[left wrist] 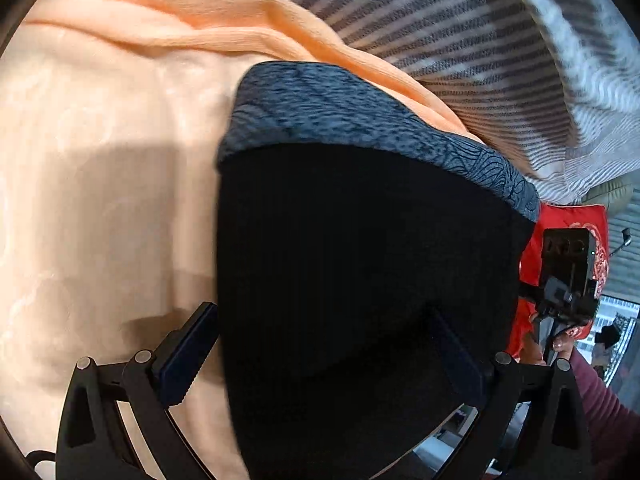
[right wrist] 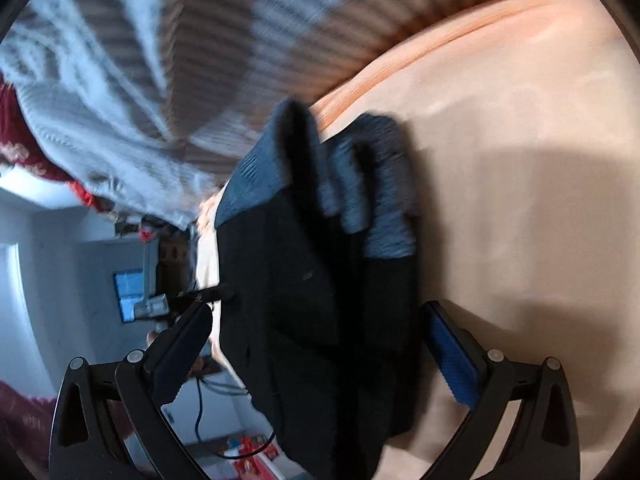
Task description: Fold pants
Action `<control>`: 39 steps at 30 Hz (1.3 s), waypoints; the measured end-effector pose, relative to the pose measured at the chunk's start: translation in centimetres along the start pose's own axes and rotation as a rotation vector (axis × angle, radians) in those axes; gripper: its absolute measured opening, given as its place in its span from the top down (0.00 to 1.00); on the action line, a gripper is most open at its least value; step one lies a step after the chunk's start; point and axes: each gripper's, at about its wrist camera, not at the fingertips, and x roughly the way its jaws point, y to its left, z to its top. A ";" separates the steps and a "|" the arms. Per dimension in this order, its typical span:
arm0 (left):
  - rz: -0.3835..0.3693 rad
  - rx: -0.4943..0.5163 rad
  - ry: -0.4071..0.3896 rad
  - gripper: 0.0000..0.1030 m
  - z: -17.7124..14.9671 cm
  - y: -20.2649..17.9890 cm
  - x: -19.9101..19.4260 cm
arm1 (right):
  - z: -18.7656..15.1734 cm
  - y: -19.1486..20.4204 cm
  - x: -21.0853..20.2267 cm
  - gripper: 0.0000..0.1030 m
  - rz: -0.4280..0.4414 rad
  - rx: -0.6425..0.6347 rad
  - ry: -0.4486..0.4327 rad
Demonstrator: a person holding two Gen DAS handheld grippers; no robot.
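Note:
The pants (left wrist: 360, 260) are black with a grey-blue patterned waistband (left wrist: 340, 112), lying on a peach blanket (left wrist: 100, 140). My left gripper (left wrist: 324, 344) has its jaws spread wide, with the black cloth lying between and over them; the right finger (left wrist: 460, 360) is partly covered. In the right wrist view the pants (right wrist: 312, 300) are bunched in folds with the waistband (right wrist: 360, 184) at the top. My right gripper (right wrist: 320, 356) is open with the cloth between its fingers. The right gripper also shows in the left wrist view (left wrist: 568, 280).
A grey striped bedcover (left wrist: 460, 40) lies beyond the blanket; it shows blurred in the right wrist view (right wrist: 160, 60). A red cushion (left wrist: 560, 224) sits at the right. The bed edge and the room floor (right wrist: 60, 280) lie left of the pants.

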 end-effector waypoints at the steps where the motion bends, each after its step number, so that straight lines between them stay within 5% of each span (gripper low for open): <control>1: 0.004 0.001 -0.003 0.00 0.1 -0.3 0.1 | -0.1 0.0 0.6 0.00 -0.002 0.002 0.015; 5: 0.050 -0.001 -0.041 0.00 0.2 -1.1 0.0 | 0.0 -0.2 1.0 0.01 0.004 0.084 -0.032; 9: 0.065 0.037 -0.095 0.20 -0.8 -2.7 -1.1 | -0.4 -0.8 0.0 0.38 -0.022 0.143 -0.046; 12: 0.084 0.041 -0.119 0.29 -1.5 -3.6 -1.9 | -1.0 -0.2 -0.8 0.50 0.002 0.144 -0.060; 19: 0.094 0.027 -0.155 0.31 -3.3 -5.3 -4.7 | -2.9 1.7 -2.2 0.52 0.031 0.152 -0.052; 27: 0.128 0.018 -0.159 0.31 -9.1 -6.4 -7.2 | -6.9 3.4 -3.8 0.52 0.033 0.127 -0.014; 39: 0.156 -0.047 -0.171 0.27 -12.8 -2.8 -3.0 | -11.5 2.0 -1.6 0.47 -0.120 0.108 -0.054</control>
